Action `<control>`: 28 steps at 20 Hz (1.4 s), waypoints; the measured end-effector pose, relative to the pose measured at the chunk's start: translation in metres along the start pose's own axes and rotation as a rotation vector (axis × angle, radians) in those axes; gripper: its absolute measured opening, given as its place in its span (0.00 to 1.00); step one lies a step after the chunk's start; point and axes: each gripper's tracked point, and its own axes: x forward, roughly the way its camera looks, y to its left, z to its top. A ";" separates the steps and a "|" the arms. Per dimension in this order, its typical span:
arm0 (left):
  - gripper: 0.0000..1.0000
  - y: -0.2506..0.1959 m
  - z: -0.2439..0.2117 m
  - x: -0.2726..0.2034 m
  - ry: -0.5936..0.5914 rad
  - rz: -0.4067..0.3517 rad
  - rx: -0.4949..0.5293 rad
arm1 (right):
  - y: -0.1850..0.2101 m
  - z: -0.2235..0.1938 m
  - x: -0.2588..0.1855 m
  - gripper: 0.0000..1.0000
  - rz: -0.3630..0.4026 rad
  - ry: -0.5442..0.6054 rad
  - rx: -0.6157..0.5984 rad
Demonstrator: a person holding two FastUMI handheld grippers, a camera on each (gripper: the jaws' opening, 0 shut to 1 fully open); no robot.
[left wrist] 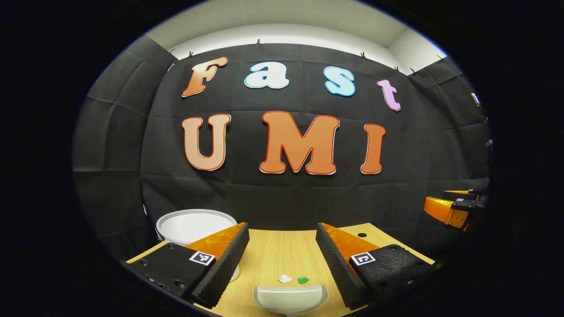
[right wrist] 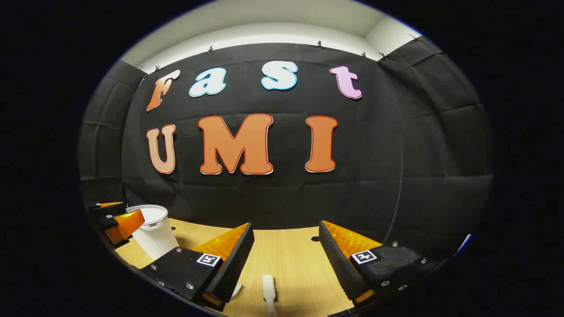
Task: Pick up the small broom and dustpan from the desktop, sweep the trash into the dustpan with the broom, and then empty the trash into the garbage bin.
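Observation:
In the left gripper view my left gripper (left wrist: 282, 246) stands open above the wooden desktop (left wrist: 273, 253). The white dustpan (left wrist: 291, 298) lies flat just below and between its fingers, untouched. A white scrap (left wrist: 285, 278) and a green scrap (left wrist: 302, 280) lie on the wood right in front of the dustpan's mouth. The white garbage bin (left wrist: 194, 225) stands at the back left. In the right gripper view my right gripper (right wrist: 285, 248) is open too, with the broom's white handle (right wrist: 268, 291) lying on the desk between its fingers.
The other gripper (left wrist: 454, 210) hangs at the right edge of the left gripper view, and at the left edge (right wrist: 116, 220) of the right gripper view, in front of the bin (right wrist: 154, 235). Small holes (left wrist: 362, 235) dot the desk near its back edge.

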 end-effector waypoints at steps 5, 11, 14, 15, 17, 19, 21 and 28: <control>0.96 0.005 -0.001 0.000 0.007 0.024 0.005 | 0.004 0.000 0.005 0.92 0.018 -0.002 -0.003; 0.97 0.008 0.000 -0.001 0.006 0.037 0.009 | 0.007 0.000 0.007 0.92 0.031 -0.004 -0.014; 0.96 0.005 0.000 0.001 0.009 0.035 0.013 | 0.006 -0.002 0.007 0.92 0.031 0.003 -0.012; 0.96 0.004 -0.002 0.001 0.010 0.034 0.014 | 0.005 -0.003 0.007 0.92 0.029 0.005 -0.013; 0.96 0.001 -0.003 0.001 0.010 0.028 0.012 | 0.004 -0.004 0.008 0.92 0.028 0.010 -0.012; 0.96 0.004 -0.002 0.002 0.008 0.038 0.022 | 0.004 -0.002 0.009 0.92 0.028 0.007 -0.007; 0.96 0.005 -0.002 0.003 0.009 0.038 0.027 | 0.003 -0.003 0.009 0.92 0.026 0.005 -0.008; 0.96 0.010 -0.010 0.003 0.030 0.052 0.022 | 0.004 -0.008 0.011 0.92 0.028 0.015 -0.016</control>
